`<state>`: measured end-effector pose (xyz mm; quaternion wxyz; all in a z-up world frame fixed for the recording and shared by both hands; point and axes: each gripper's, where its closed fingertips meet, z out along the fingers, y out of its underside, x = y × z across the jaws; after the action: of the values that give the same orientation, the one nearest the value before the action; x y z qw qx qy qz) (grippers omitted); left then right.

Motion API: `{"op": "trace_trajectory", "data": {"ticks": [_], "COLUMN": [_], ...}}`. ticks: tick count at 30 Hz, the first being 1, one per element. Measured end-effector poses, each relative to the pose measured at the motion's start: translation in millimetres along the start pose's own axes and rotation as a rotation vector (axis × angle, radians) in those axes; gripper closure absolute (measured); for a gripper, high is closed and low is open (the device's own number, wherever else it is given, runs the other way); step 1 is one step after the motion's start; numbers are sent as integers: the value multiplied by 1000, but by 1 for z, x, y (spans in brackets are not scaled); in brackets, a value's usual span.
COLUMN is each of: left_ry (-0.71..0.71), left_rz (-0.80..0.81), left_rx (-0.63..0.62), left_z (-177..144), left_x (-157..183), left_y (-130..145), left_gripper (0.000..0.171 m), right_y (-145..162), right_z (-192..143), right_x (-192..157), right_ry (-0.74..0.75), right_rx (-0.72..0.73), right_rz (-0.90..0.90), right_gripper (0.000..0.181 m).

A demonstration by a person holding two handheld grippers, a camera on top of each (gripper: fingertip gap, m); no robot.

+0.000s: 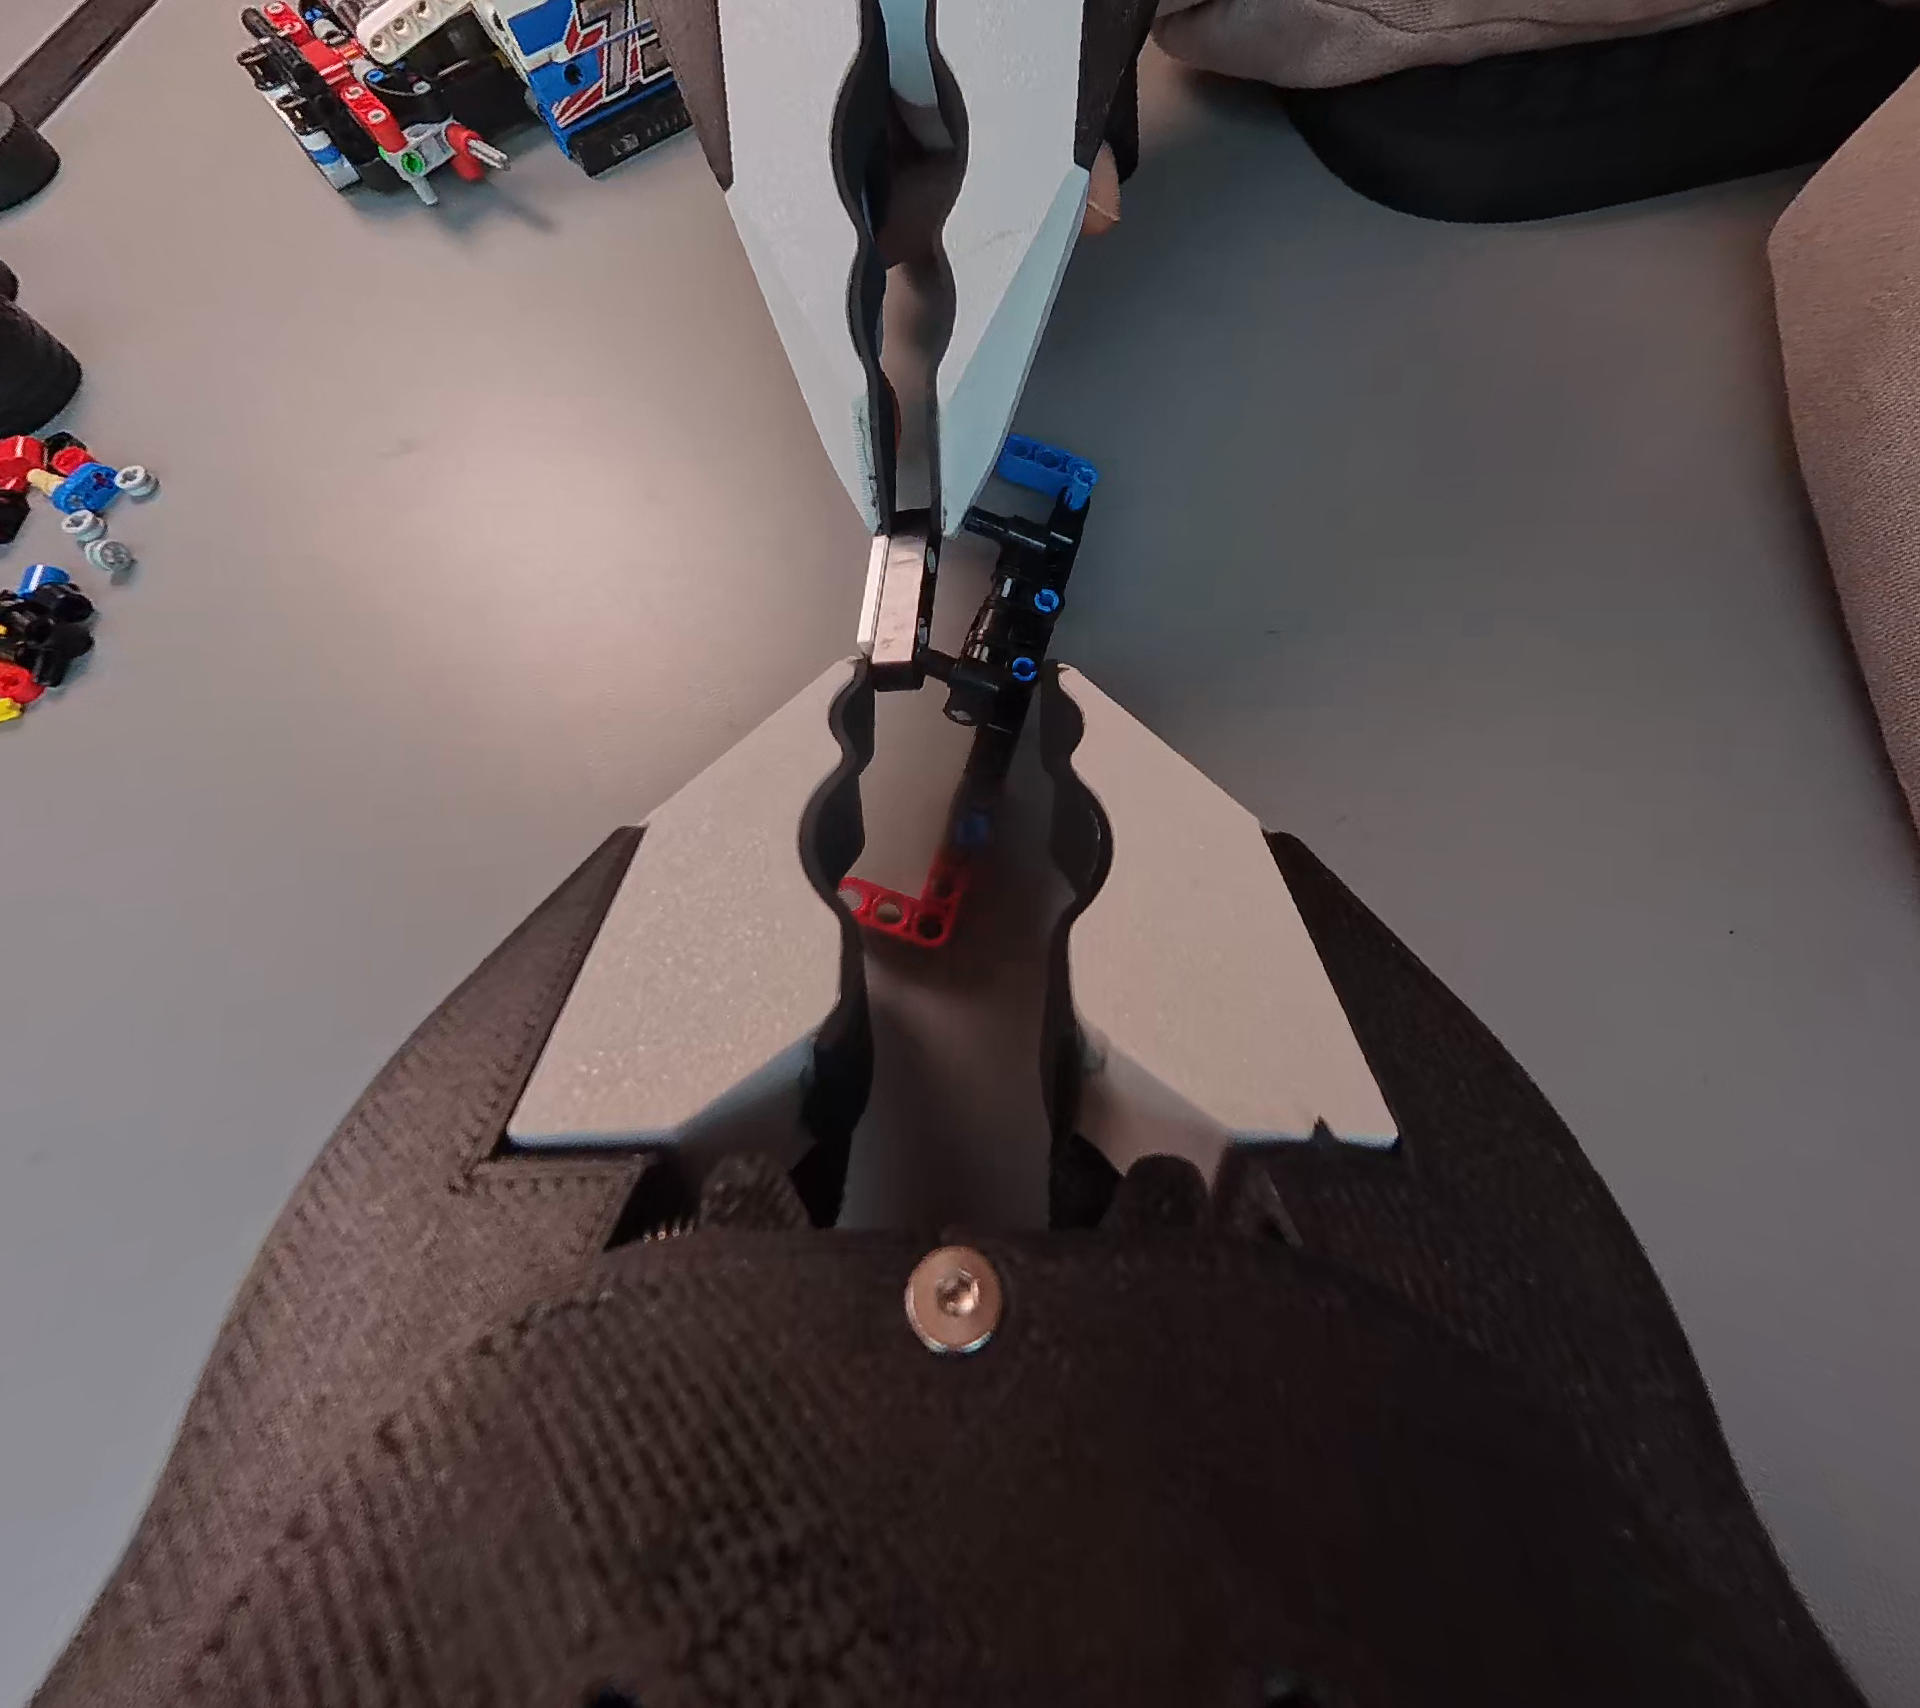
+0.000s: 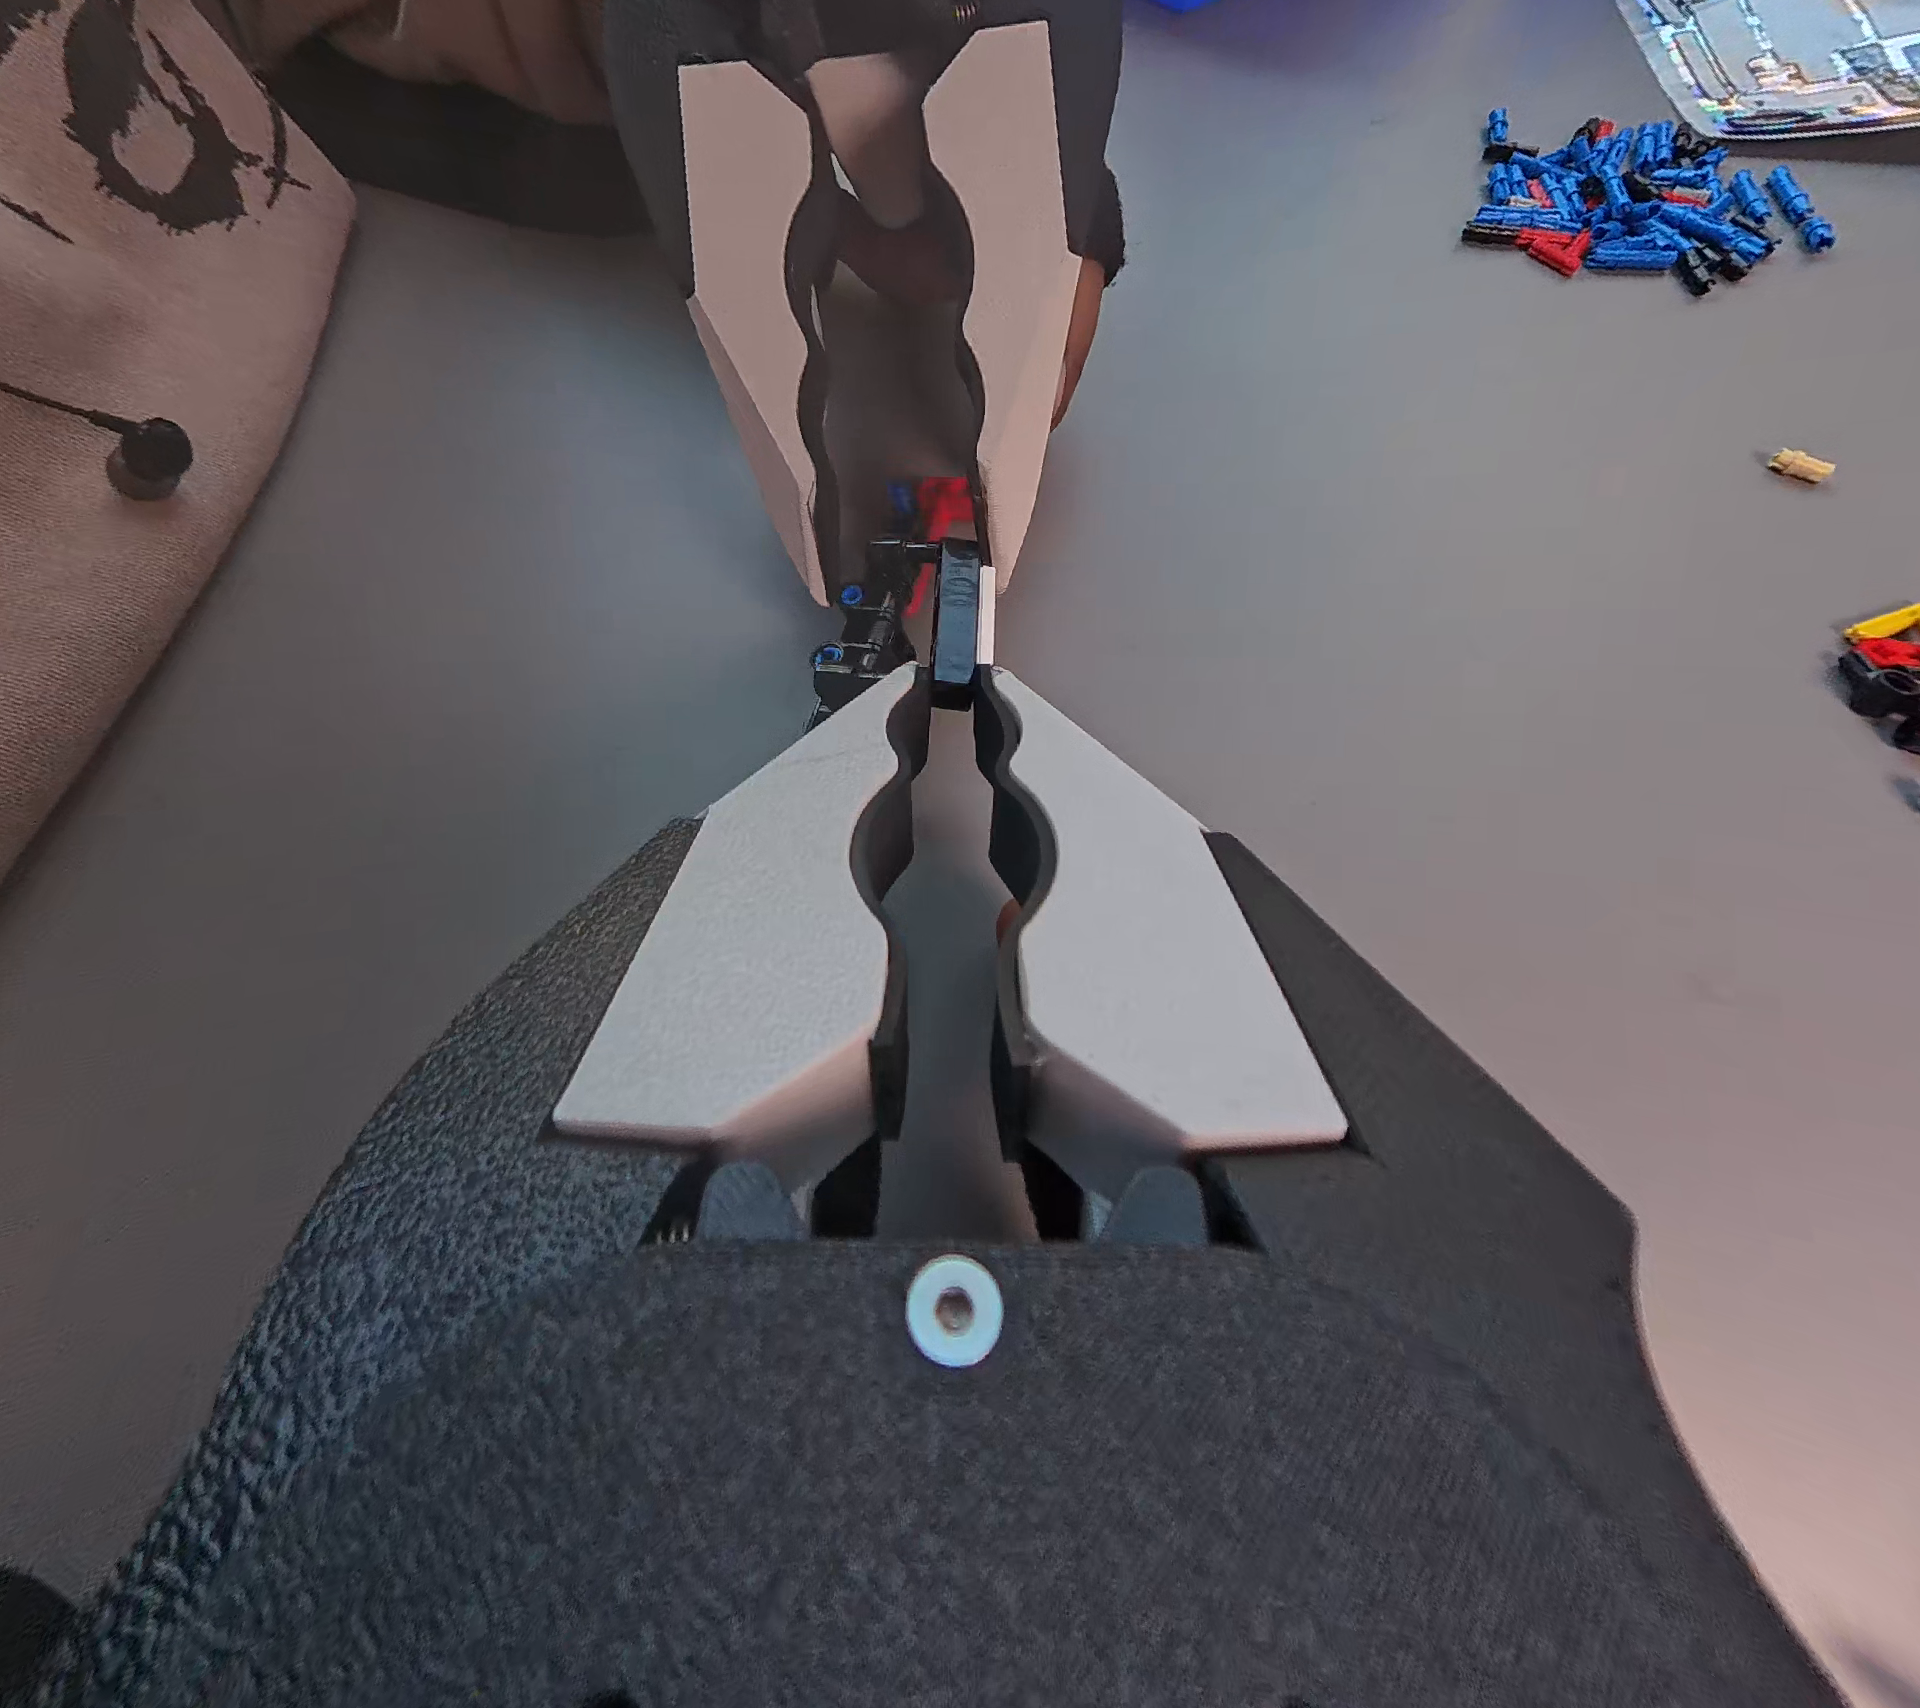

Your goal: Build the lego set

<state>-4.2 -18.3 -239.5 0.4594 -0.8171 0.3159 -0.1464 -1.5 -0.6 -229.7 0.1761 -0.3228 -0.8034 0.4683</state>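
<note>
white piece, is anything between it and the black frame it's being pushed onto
Nothing visible. The white piece, pinched in the right gripper, already sits against the black frame that the left gripper holds. No loose part lies between them; only bare table shows around the joint.

My fingers (image 1: 727,952) are pale grey with black wavy inner edges, set in black woven-textured housing. Between them, the subassembly (image 1: 1013,609) is black with blue pins, a red corner beam and a blue beam — its panel (image 1: 896,604) white-edged. Left of it, the truck (image 1: 488,17) is white with blue and red stripes. The table (image 1: 416,370) is grey.
</note>
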Motion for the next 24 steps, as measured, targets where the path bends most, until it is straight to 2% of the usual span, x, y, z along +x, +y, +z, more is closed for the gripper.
{"op": "trace_trajectory", "data": {"ticks": [18, 24], "left_ry": [14, 21], "left_rz": [-5, 27], "left_rx": [11, 13], "left_z": [-2, -1], "left_x": [0, 2], "left_y": [-1, -3], "left_gripper": [136, 143], "right_y": [-6, -7], "right_z": [-3, -4], "right_x": [-2, -3], "right_ry": [17, 24], "right_rx": [27, 22], "right_rz": [-53, -76], "right_gripper": [176, 176]}}
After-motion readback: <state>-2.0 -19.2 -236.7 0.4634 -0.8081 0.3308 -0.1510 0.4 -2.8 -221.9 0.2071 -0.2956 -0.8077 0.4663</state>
